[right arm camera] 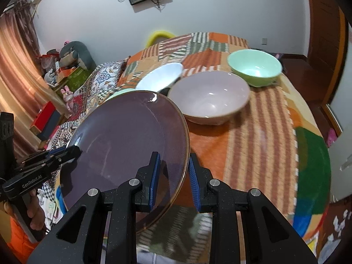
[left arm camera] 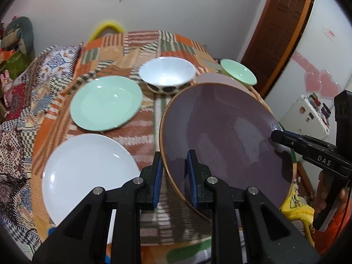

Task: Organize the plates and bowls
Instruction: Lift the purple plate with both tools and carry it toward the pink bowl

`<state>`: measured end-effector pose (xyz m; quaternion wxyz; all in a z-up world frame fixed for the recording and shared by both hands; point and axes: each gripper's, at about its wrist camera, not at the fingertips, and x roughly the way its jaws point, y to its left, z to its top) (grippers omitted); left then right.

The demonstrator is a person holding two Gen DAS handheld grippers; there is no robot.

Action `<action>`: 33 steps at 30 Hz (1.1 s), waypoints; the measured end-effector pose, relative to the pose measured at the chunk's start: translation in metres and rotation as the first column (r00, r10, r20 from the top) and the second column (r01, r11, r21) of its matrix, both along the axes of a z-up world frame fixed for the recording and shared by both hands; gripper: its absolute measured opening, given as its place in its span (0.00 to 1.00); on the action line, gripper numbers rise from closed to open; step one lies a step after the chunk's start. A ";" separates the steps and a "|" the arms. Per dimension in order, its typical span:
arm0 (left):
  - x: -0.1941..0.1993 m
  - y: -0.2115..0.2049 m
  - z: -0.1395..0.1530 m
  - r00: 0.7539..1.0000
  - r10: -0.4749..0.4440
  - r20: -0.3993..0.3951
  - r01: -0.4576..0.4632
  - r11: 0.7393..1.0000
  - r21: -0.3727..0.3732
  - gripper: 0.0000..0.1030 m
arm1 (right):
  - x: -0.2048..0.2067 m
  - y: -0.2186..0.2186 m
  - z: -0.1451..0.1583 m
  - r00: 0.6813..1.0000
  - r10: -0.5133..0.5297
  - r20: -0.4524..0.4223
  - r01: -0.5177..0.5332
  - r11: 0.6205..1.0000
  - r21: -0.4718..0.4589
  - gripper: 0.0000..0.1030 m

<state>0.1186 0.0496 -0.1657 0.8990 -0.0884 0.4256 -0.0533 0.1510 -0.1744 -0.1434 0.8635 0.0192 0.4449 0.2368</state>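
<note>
Both grippers, left gripper [left arm camera: 175, 176] and right gripper [right arm camera: 173, 178], clamp opposite rims of a glossy purple plate [left arm camera: 222, 136] with gold edge, tilted above the near table [right arm camera: 259, 136].

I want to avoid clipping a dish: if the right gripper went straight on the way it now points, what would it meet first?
Probably the pink bowl. The right gripper, shut on the purple plate rim, aims over striped cloth toward that bowl, though depth is unclear.

Bright indoor light, fisheye-warped edges, slight blur.
</note>
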 end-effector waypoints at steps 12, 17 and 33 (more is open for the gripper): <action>0.008 -0.026 -0.029 0.994 -0.051 -0.097 0.054 0.998 0.027 0.21 | -0.008 -0.022 -0.022 0.998 -0.037 -0.051 0.036 0.999 -0.036 0.23; 0.015 -0.029 -0.041 0.990 -0.059 -0.132 0.064 0.997 0.038 0.21 | -0.007 -0.028 -0.035 0.996 -0.046 -0.078 0.043 0.998 -0.043 0.23; 0.036 -0.029 -0.065 0.979 -0.059 -0.194 0.065 0.998 0.027 0.24 | 0.005 -0.030 -0.060 0.991 -0.060 -0.117 0.051 0.995 -0.083 0.24</action>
